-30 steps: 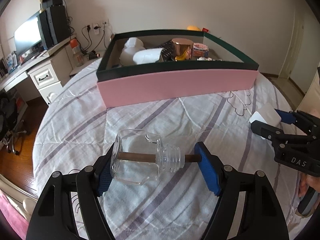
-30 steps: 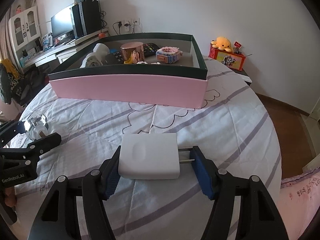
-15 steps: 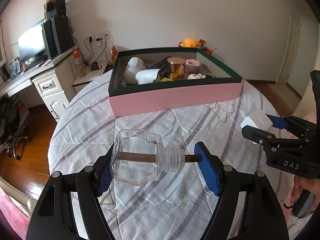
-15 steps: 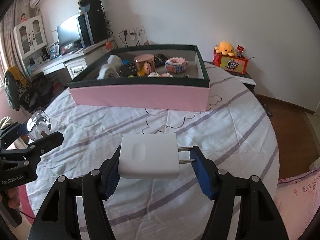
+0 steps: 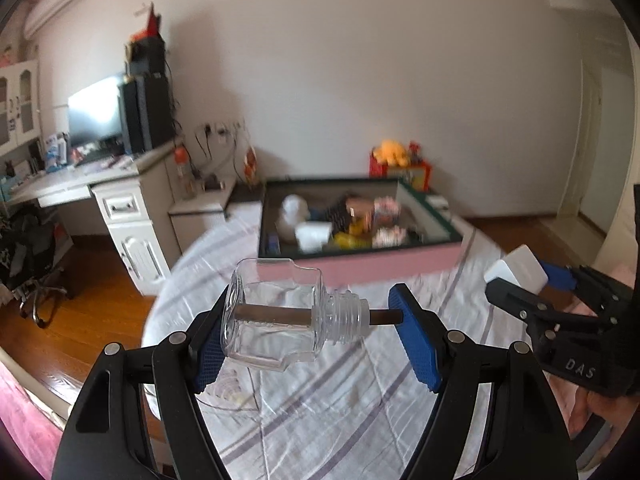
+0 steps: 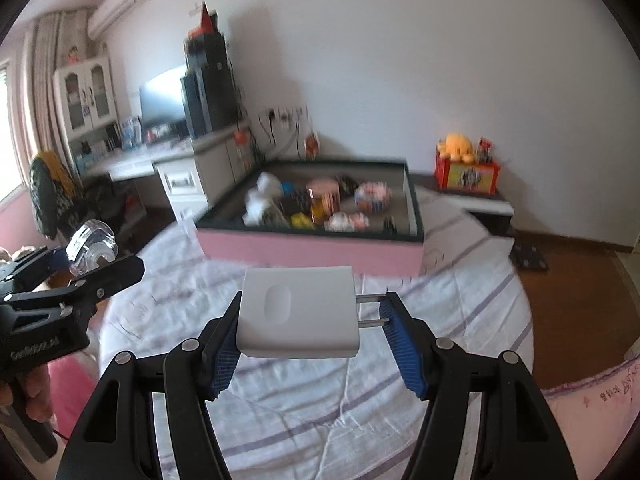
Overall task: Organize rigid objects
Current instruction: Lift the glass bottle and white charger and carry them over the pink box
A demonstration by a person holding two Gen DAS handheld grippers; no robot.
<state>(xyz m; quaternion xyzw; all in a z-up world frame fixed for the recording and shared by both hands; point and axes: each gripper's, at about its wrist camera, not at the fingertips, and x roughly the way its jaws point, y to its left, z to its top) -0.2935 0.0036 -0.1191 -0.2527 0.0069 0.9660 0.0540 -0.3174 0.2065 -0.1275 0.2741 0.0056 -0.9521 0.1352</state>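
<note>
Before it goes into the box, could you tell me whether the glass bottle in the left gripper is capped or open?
Open: the glass bottle shows bare neck threads and no cap.

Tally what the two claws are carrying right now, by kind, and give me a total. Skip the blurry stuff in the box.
Clear glass bottle, lying sideways in the left claw: 1
White plug-in charger, prongs against one pad of the right claw: 1
Total carried: 2
</note>
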